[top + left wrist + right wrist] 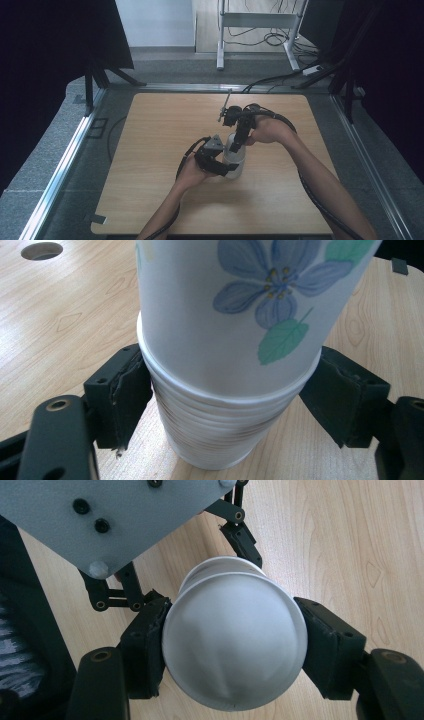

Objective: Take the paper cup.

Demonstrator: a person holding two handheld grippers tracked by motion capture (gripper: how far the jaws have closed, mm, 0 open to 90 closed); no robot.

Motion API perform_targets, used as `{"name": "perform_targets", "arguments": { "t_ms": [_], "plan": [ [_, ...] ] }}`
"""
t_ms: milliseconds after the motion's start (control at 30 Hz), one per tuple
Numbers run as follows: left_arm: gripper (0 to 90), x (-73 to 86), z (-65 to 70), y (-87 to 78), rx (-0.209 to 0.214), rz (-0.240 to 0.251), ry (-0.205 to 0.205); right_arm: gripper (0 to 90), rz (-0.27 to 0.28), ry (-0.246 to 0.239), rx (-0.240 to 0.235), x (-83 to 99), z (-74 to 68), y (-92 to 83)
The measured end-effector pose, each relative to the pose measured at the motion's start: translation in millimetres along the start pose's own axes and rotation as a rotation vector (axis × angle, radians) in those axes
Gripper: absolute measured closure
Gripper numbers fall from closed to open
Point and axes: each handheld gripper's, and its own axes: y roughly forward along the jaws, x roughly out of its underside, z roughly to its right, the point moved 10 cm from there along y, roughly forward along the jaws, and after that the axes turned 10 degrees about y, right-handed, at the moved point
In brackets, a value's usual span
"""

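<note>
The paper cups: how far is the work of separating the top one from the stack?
Done: both tools have their grip. The left tool is shut on the lower cups of the stack, which stands on the table. In hand: the right tool is shut on the flowered top cup, which looks partly raised. Left, probably: pulling it fully free and setting it down.

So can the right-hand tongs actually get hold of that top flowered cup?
Yes, it looks so: the right tongs already sit on either side of the top cup, while the left tongs grip the stack below.
</note>
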Motion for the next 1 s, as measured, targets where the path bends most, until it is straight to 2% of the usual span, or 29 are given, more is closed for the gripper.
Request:
{"name": "perform_targets", "arguments": {
  "t_ms": [433, 700, 967, 1000],
  "plan": [
    [21.6, -0.9, 1.1, 0.3, -0.001, -0.007, 0.007, 34.6, -0.027, 0.012, 0.003, 0.3, -0.2, -3.4],
    [21.8, -0.5, 0.9, 0.2, -0.002, -0.012, 0.004, 34.7, -0.017, 0.02, -0.002, -2.2, -1.0, -12.1],
    [19.7, -0.9, 1.4, 0.0, 0.004, -0.017, 0.001, 34.5, -0.02, 0.014, -0.013, -0.4, 1.1, -6.0],
    [19.6, -1.1, 1.3, -0.6, 0.011, -0.012, -0.009, 34.5, -0.019, 0.015, -0.016, -0.4, 1.0, -5.6]
  ]
}}
